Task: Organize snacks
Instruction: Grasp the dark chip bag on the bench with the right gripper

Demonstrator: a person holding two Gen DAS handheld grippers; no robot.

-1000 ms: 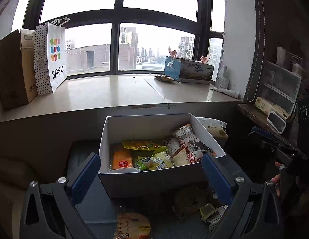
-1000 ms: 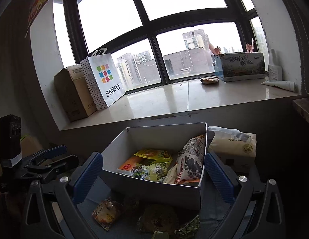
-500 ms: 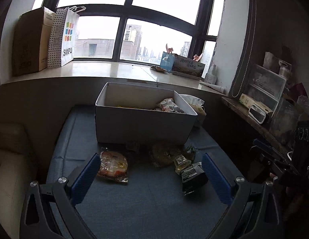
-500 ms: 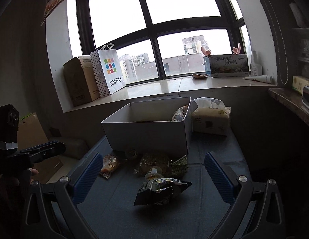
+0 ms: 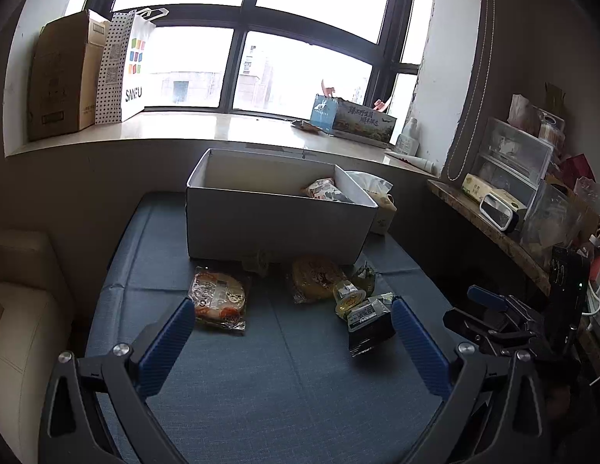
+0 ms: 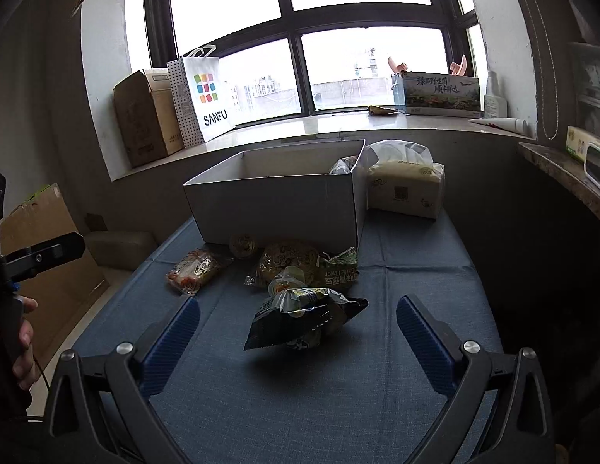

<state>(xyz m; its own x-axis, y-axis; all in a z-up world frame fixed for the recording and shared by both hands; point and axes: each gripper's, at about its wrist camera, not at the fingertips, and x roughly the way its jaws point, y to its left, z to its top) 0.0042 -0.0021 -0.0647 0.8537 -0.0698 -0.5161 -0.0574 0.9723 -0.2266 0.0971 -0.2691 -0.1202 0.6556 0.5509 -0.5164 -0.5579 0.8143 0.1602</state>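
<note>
A white cardboard box (image 5: 276, 224) (image 6: 284, 201) stands on the blue cushion (image 5: 292, 379) with a snack bag (image 5: 325, 190) showing over its rim. In front of it lie loose snacks: an orange round pastry pack (image 5: 218, 297) (image 6: 195, 268), a yellow bag (image 5: 315, 276) (image 6: 288, 261), a green pack (image 6: 336, 268), a small cup (image 5: 348, 295) and a black bag (image 5: 367, 319) (image 6: 300, 323). My left gripper (image 5: 292, 328) is open and empty, pulled back from the snacks. My right gripper (image 6: 298, 326) is open and empty, with the black bag between its fingers' line.
A tissue pack (image 6: 406, 183) sits right of the box. The windowsill holds a brown carton (image 5: 64, 77), a SANFU paper bag (image 5: 127, 69) and a printed box (image 5: 358, 120). A cluttered shelf (image 5: 512, 208) runs along the right. A beige seat (image 5: 17, 309) is at the left.
Both grippers have pulled back and lowered from above the box. The loose snacks in front of the box have come into full view. Both stay open.
</note>
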